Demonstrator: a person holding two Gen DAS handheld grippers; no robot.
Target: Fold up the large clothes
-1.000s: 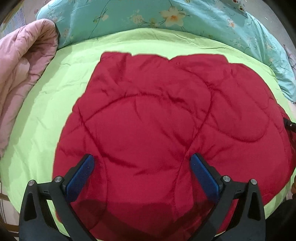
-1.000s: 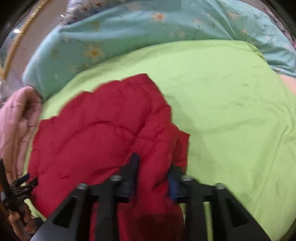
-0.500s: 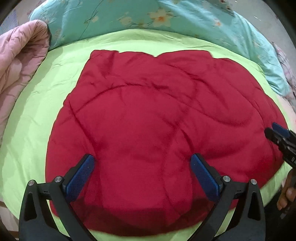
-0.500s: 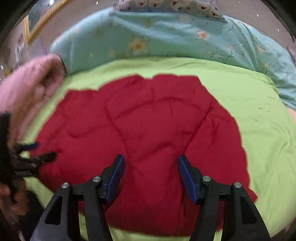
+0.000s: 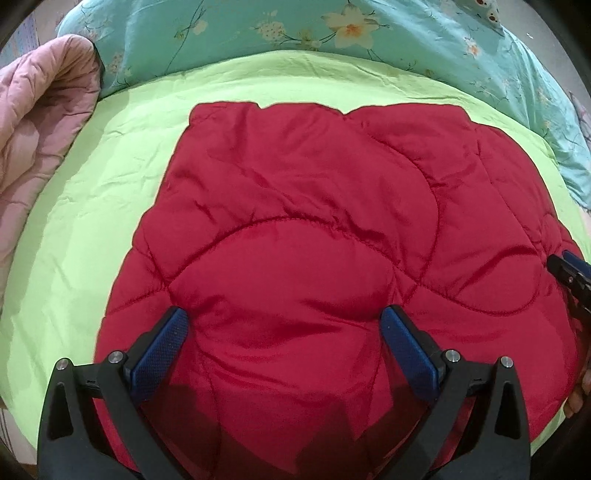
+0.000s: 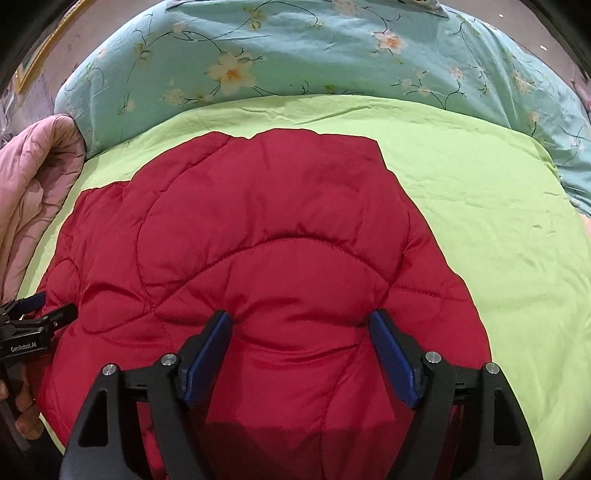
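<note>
A red quilted padded garment (image 5: 325, 236) lies spread flat on a lime green sheet (image 5: 92, 177); it also shows in the right wrist view (image 6: 273, 251). My left gripper (image 5: 284, 321) is open, with its blue pads pressed down on the garment's near left part. My right gripper (image 6: 301, 325) is open, with its pads pressed on the garment's near right part. Each gripper shows in the other's view: the right one at the right edge (image 5: 570, 273), the left one at the left edge (image 6: 33, 314).
A pink quilted blanket (image 5: 37, 122) is heaped at the left. A turquoise floral duvet (image 5: 332, 33) lies along the far side of the bed. The green sheet (image 6: 498, 221) lies bare to the right of the garment.
My right gripper let go of the bunched red fabric and opened; the garment now lies flat. Both grippers have come down onto its near edge.
</note>
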